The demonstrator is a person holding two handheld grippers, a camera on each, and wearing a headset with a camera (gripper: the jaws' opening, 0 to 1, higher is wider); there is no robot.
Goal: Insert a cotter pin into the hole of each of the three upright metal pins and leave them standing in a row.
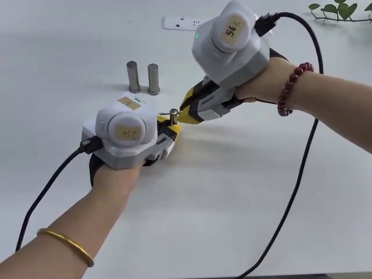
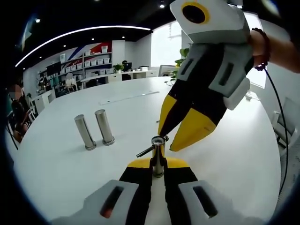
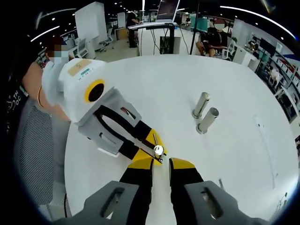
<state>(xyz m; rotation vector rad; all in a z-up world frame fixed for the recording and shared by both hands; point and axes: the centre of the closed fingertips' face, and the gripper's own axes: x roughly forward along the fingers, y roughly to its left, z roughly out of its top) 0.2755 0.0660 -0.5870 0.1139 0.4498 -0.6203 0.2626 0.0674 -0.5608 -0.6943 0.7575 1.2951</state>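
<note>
My left gripper (image 1: 172,125) (image 2: 158,165) is shut on a short metal pin (image 2: 158,152) (image 1: 173,115), which it holds upright just above the white table (image 1: 232,192). A thin cotter pin (image 2: 144,152) pokes out sideways from the hole near the pin's top. My right gripper (image 1: 182,114) (image 3: 161,161) comes in from the right, its yellow tips right at the pin's head (image 3: 158,150). Its jaws stand a little apart with bare table between them. Two more metal pins (image 1: 133,77) (image 1: 153,79) stand upright side by side behind the left gripper.
A white power strip (image 1: 181,23) lies at the table's far edge and a green plant (image 1: 340,10) at the far right. Black cables (image 1: 302,168) trail from both grippers across the table. People sit at desks in the background (image 3: 213,35).
</note>
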